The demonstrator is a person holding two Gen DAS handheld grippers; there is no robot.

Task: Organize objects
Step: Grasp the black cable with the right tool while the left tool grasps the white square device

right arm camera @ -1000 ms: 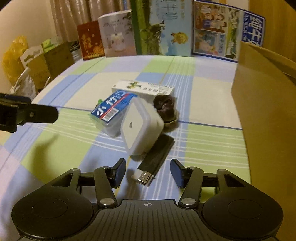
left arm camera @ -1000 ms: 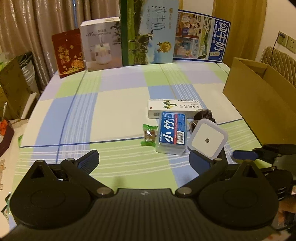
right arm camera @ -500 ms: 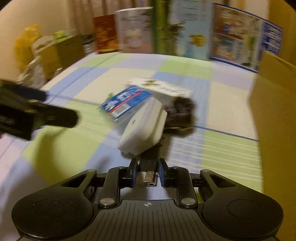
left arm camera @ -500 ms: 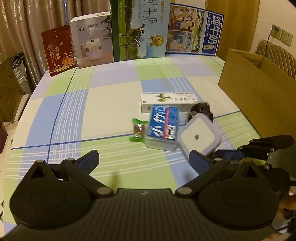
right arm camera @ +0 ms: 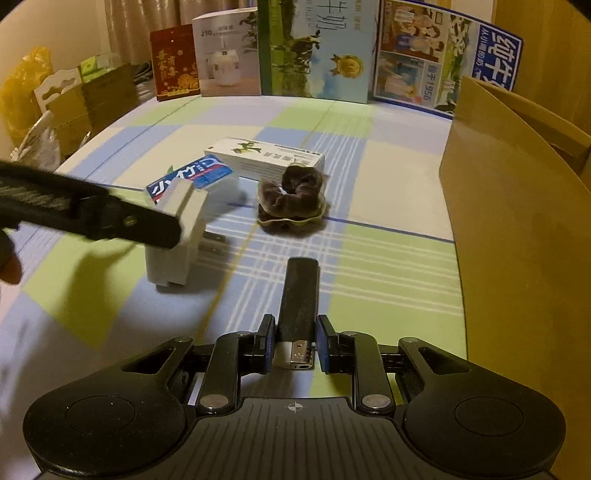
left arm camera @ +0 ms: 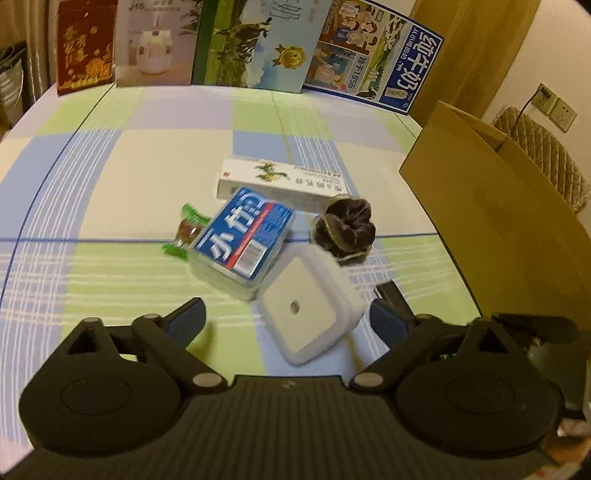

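Table [left arm camera: 155, 162]: covered by a checked cloth
Curtains [right arm camera: 147, 14]: drawn behind it
Wall [left arm camera: 554, 66]: fitted with a socket [left arm camera: 563, 112]
Light: warm, dim

**Matt, glossy, plush**

The black lighter [right arm camera: 297, 299] is matt with a shiny metal cap. The white plug-in night light [left arm camera: 308, 308] looks like smooth plastic. The brown scrunchie [right arm camera: 291, 195] is plush cloth. The cardboard box [right arm camera: 517, 229] is dull, the checked tablecloth [left arm camera: 129, 155] slightly sheened.
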